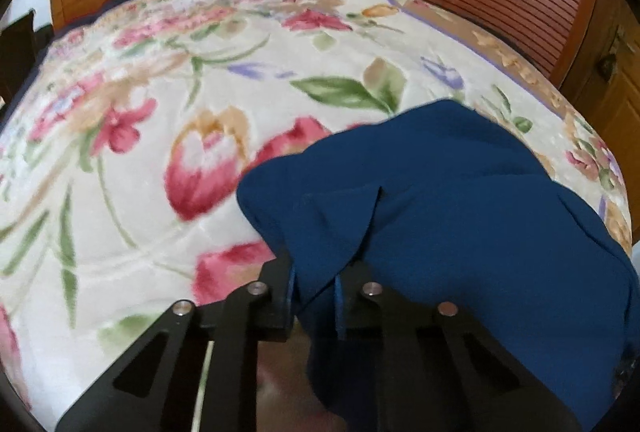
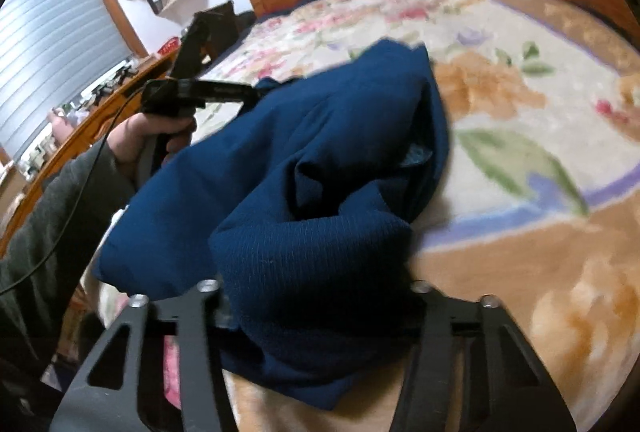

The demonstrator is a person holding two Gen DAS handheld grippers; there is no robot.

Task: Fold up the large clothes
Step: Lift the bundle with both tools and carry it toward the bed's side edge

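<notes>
Garment (image 1: pixel 440 191), dark blue: lying bunched on bed (image 1: pixel 160 151), near its foot edge, one end being lifted. Left gripper (image 1: pixel 314 292): jaws nipping a thin fold, likely for spreading it out before folding. Right gripper (image 2: pixel 320 296): jaws closing around a thick bunch, pads buried in cloth, grip not confirmable. Sleeves, collar, garment type: not showing in crumpled cloth. Edges blurring.
</notes>
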